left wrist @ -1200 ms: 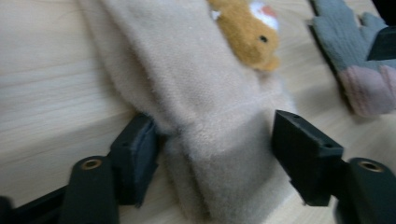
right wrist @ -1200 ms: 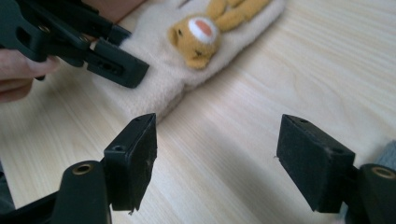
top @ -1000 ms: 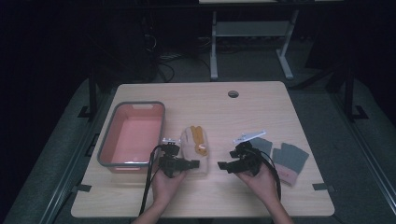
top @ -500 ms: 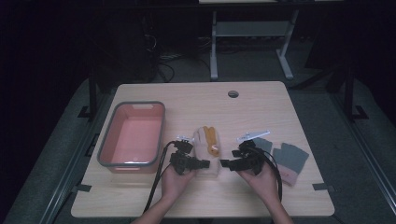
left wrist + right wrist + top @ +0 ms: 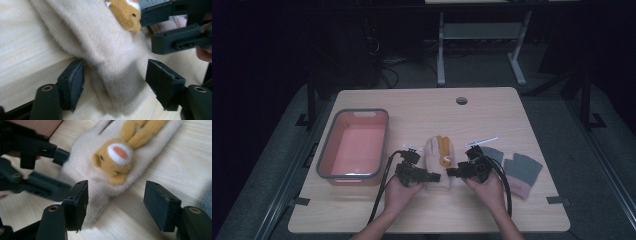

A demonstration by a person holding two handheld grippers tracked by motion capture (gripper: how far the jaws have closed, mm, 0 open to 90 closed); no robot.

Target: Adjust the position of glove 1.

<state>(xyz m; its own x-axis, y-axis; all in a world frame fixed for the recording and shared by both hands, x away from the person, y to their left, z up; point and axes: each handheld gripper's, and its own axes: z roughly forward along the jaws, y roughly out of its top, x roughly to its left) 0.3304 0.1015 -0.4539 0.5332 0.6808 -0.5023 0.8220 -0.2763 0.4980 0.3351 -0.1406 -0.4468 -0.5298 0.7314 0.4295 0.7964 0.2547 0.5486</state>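
Observation:
A cream fleece mitten (image 5: 439,160) with an orange animal face lies flat on the wooden table (image 5: 422,115), cuff end toward me. My left gripper (image 5: 434,176) comes at the cuff from the left, and its jaws have just been opening. In the left gripper view the left gripper (image 5: 115,80) straddles the cuff of the mitten (image 5: 105,55) without squeezing it. From the right, my right gripper (image 5: 452,172) has been closing a little, still wide. In its own view the right gripper (image 5: 116,202) has the mitten's (image 5: 100,170) cuff corner between the jaws, apart from the right pad.
A pink tub (image 5: 324,150) with a grey rim stands at the left of the table. Two grey mittens (image 5: 522,167) lie to the right of my right hand, with a small white tag (image 5: 482,141) beyond them. A cable hole (image 5: 461,100) sits near the far edge.
The cream mitten and my left gripper have shifted to the right, toward the right gripper. The left jaws now stand wider around the cuff. The right hand has barely moved.

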